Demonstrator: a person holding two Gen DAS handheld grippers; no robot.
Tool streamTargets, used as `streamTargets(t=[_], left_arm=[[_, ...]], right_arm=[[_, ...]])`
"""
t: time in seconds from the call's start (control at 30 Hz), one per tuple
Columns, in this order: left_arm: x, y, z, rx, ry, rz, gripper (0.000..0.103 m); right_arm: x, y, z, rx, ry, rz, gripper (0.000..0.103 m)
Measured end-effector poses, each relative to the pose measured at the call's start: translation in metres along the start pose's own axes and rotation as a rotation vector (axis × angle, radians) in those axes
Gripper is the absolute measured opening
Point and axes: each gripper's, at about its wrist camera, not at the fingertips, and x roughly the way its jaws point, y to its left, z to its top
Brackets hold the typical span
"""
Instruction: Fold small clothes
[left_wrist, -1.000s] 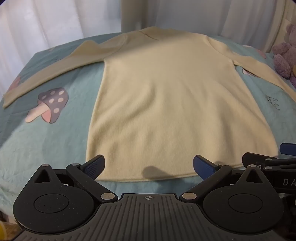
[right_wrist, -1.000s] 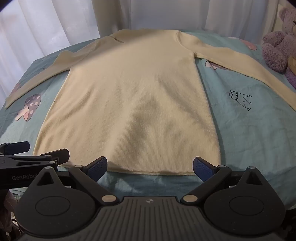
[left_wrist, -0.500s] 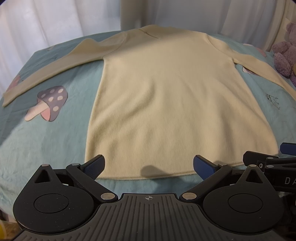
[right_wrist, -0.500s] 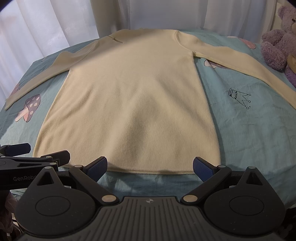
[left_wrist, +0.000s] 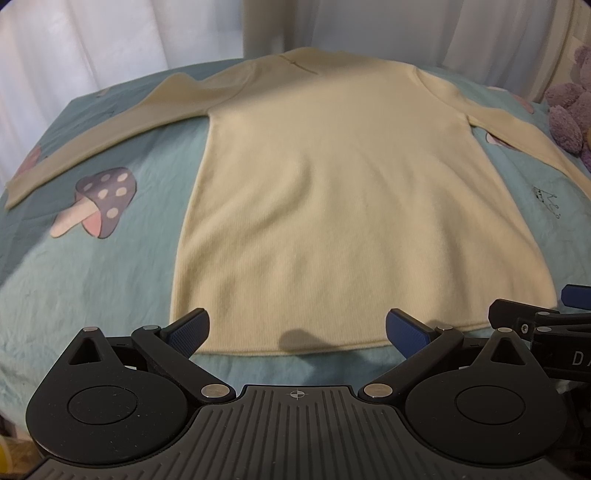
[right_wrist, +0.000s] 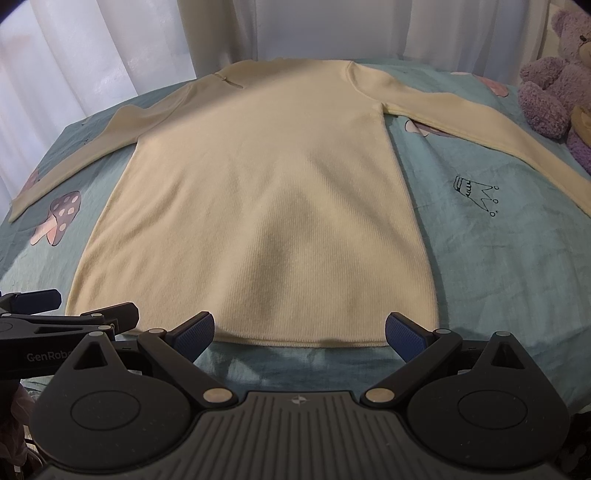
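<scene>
A cream long-sleeved knit sweater (left_wrist: 332, 184) lies flat on the bed, hem nearest me, both sleeves spread out; it also shows in the right wrist view (right_wrist: 280, 206). My left gripper (left_wrist: 297, 328) is open and empty, just short of the hem near its left part. My right gripper (right_wrist: 299, 330) is open and empty, just short of the hem near its right part. Each gripper shows at the edge of the other's view: the right one in the left wrist view (left_wrist: 543, 317), the left one in the right wrist view (right_wrist: 66, 314).
The teal bedsheet (left_wrist: 110, 266) has a mushroom print (left_wrist: 96, 203) left of the sweater and a crown drawing (right_wrist: 476, 194) on the right. A purple plush bear (right_wrist: 554, 81) sits at the far right. White curtains (right_wrist: 110, 55) hang behind the bed.
Both grippers have shifted very slightly; the sweater sits a touch higher in the views. The jaws stay open and the sweater has not moved.
</scene>
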Motion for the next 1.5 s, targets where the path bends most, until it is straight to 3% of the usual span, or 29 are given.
streamTargets(t=[1.5], left_arm=[[0.0045, 0.0029, 0.003, -0.014, 0.039, -0.006, 0.103]], right_arm=[[-0.0003, -0.0022, -0.0006, 0.022, -0.004, 0.003, 0.099]])
